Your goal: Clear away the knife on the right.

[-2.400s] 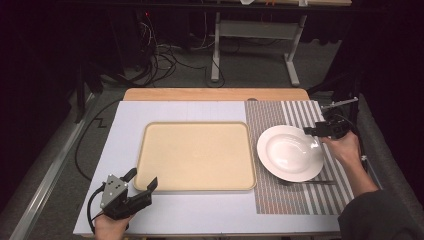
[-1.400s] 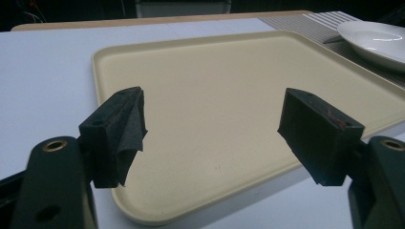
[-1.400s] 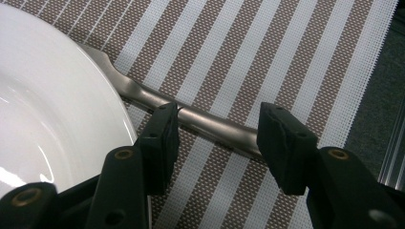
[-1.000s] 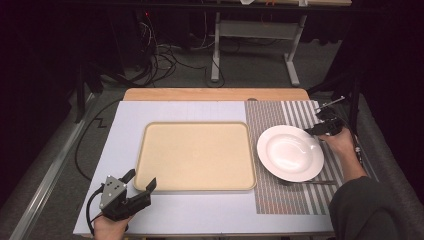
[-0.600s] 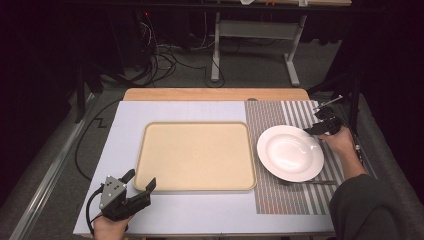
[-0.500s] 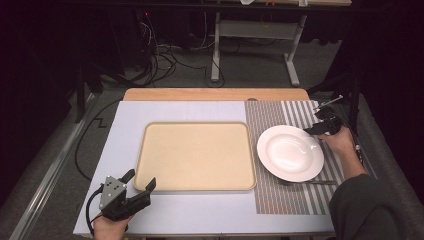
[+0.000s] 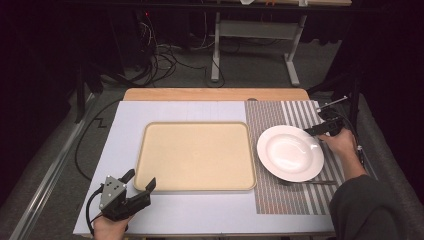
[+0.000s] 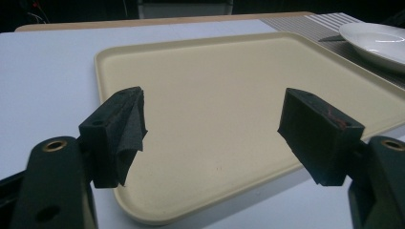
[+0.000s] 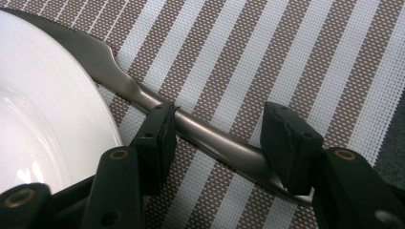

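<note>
While your right tool [image 9: 217,143] hangs open, note: knife [image 9: 191,126] — flat on the striped mat [image 9: 296,57], handle crossing between the jaws, blade tucked under the plate [image 9: 43,105] rim. Left tool [image 8: 212,138] — open, idle, facing the tray [image 8: 229,95], far off.

- A steel table knife [image 9: 200,131] lies flat on the striped placemat [image 9: 286,57].
- Its blade end tucks under the white plate's [image 9: 43,114] rim.
</note>
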The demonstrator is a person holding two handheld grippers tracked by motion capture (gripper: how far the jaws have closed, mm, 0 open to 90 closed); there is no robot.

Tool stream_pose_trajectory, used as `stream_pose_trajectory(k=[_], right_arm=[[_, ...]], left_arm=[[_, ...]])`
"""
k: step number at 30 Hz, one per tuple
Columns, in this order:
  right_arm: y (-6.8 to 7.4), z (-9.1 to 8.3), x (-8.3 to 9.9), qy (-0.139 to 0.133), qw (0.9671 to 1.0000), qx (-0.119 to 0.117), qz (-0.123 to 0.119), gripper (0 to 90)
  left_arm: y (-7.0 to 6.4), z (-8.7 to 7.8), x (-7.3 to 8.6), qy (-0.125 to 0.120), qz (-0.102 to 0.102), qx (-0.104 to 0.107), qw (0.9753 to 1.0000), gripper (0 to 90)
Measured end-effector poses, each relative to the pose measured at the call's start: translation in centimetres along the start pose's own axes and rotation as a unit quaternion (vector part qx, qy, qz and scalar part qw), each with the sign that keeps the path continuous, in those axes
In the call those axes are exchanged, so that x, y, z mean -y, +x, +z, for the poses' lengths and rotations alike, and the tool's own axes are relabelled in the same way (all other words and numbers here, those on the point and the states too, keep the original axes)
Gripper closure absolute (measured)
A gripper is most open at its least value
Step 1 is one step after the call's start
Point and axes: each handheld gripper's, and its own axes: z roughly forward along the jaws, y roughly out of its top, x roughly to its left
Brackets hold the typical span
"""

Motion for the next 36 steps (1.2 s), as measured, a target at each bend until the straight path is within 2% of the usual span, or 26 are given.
stream_pose_trajectory(k=[1,13,23,26,28,33,35,36], right_arm=[[0.1,-0.1,0.0,0.003,1.0000,0.001,0.004,52.5],[0.6,-0.4,0.4,0.005,0.9998,-0.005,0.016,66.1],[0.7,-0.4,0.8,-0.005,0.9998,0.000,0.021,65.5],[1.0,-0.5,0.7,-0.003,0.9998,0.011,0.016,66.8],[1.3,-0.6,0.7,-0.002,0.9996,0.026,0.008,68.9],[1.3,-0.7,0.7,0.003,0.9994,0.030,0.016,69.6],[1.3,-0.7,0.8,0.002,0.9993,0.034,0.012,69.5],[1.3,-0.7,0.8,0.003,0.9994,0.034,0.009,66.5]], left_arm=[[0.0,0.0,0.0,0.000,0.000,0.000,1.0000,25.0],[-0.1,-0.1,0.0,-0.002,0.002,0.003,1.0000,25.0],[-0.2,-0.1,0.0,0.000,0.004,0.005,1.0000,24.9],[-0.2,-0.1,0.0,-0.002,0.001,0.004,1.0000,24.9],[-0.2,-0.1,0.0,-0.002,0.002,0.004,1.0000,24.9],[-0.2,-0.2,0.0,-0.004,0.002,0.004,1.0000,24.9],[-0.2,-0.1,0.0,-0.003,0.002,0.004,1.0000,24.9],[-0.2,-0.1,0.0,-0.003,0.003,0.004,1.0000,24.9]])
